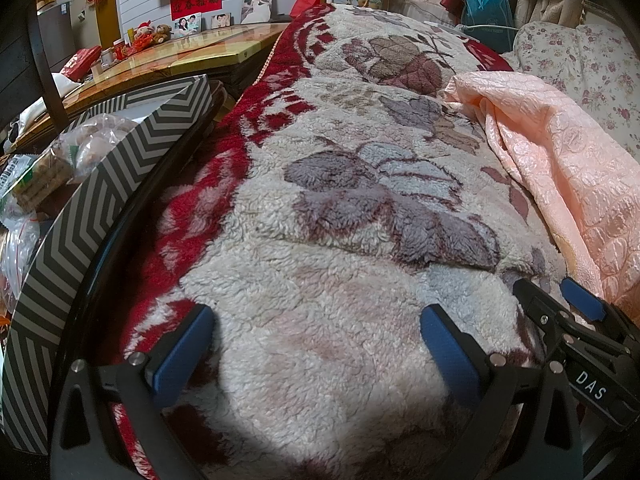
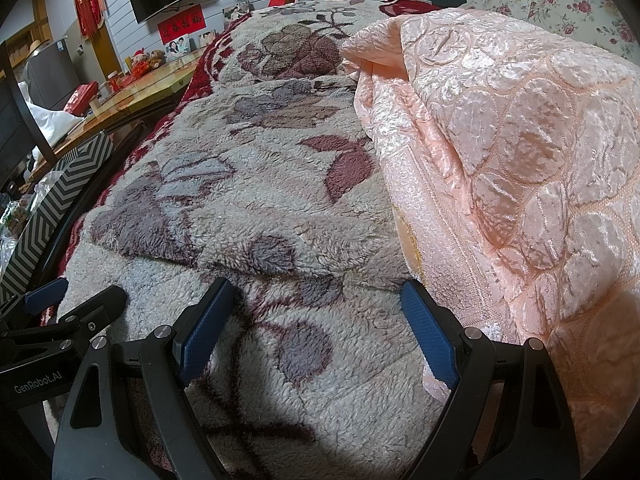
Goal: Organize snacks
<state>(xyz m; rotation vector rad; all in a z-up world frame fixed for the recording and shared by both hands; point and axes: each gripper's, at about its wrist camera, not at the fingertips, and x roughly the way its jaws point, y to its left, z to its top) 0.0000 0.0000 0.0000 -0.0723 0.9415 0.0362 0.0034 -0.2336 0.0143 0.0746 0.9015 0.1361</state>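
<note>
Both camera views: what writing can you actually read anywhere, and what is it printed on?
"DAS": white letters on the body of the right claw, seen from the left wrist view.
"GenRobot.AI": on the body of the left claw, seen from the right wrist view.
Red wall banner: gold characters, too blurred to read.
Snack packets in the chevron box: print too small to read.

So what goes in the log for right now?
left gripper open, empty | right gripper open, empty | both over blanket | snacks in striped box

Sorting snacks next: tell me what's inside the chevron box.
The chevron box holds clear-wrapped snack packets, round brownish pieces among them. Its wall hides the lower contents and bottom.
</note>
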